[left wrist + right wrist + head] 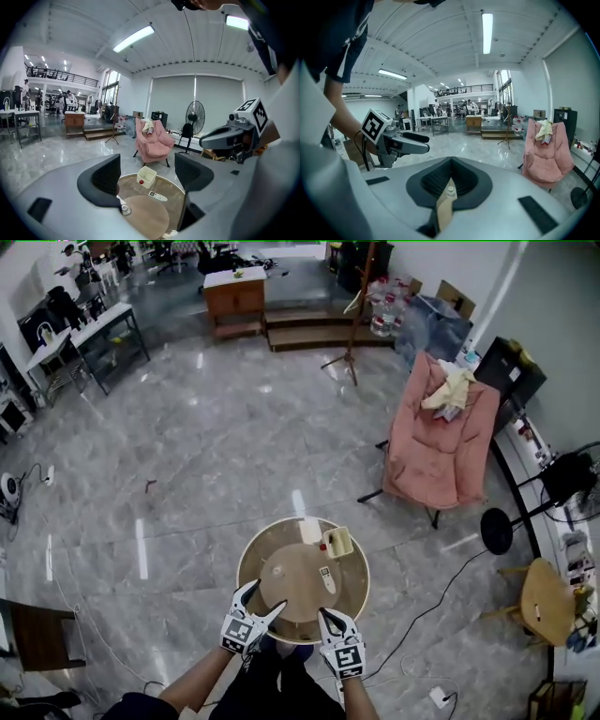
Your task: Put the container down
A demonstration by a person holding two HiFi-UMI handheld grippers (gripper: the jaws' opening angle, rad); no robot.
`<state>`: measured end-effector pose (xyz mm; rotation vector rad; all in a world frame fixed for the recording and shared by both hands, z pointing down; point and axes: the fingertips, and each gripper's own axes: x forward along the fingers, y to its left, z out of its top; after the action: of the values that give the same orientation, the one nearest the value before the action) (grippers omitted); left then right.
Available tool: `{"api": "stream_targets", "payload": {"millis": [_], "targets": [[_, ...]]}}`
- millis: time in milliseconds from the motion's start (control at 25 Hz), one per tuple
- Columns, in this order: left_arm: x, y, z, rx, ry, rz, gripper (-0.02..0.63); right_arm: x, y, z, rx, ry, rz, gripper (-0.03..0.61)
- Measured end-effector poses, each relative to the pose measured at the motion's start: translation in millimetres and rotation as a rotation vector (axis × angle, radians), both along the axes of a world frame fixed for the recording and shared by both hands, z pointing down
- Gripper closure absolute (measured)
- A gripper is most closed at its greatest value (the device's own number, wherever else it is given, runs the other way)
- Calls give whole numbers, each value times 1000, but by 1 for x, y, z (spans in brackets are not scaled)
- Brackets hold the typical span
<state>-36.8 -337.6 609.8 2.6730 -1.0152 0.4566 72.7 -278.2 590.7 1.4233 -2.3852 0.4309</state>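
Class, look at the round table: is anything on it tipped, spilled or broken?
Nothing stands out. The container stands upright near the table's far rim, the remote lies flat nearby, and no spill shows.

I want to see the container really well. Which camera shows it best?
The left gripper view: the container shows biggest there, near the middle between the open jaws, with its open top in sight. The head view shows it small, from above. The right gripper view doesn't show it.

Grey floor (187, 456) bears round table (251, 563); on it cream container (338, 541), remote (325, 578).
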Motion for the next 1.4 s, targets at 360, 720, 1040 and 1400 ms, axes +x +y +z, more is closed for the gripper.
{"api": "stream_targets", "payload": {"millis": [360, 720, 1040, 1400], "targets": [[-17, 30, -87, 88, 28, -12, 273, -6, 21, -69, 90, -5, -11, 551], [-29, 42, -120, 114, 50, -76, 273, -2, 31, -88, 127, -18, 1, 551], [-26, 41, -131, 147, 47, -67, 273, 6, 33, -95, 149, -87, 44, 551], [-25, 37, -132, 172, 69, -124, 368, 21, 32, -104, 154, -154, 73, 552]]}}
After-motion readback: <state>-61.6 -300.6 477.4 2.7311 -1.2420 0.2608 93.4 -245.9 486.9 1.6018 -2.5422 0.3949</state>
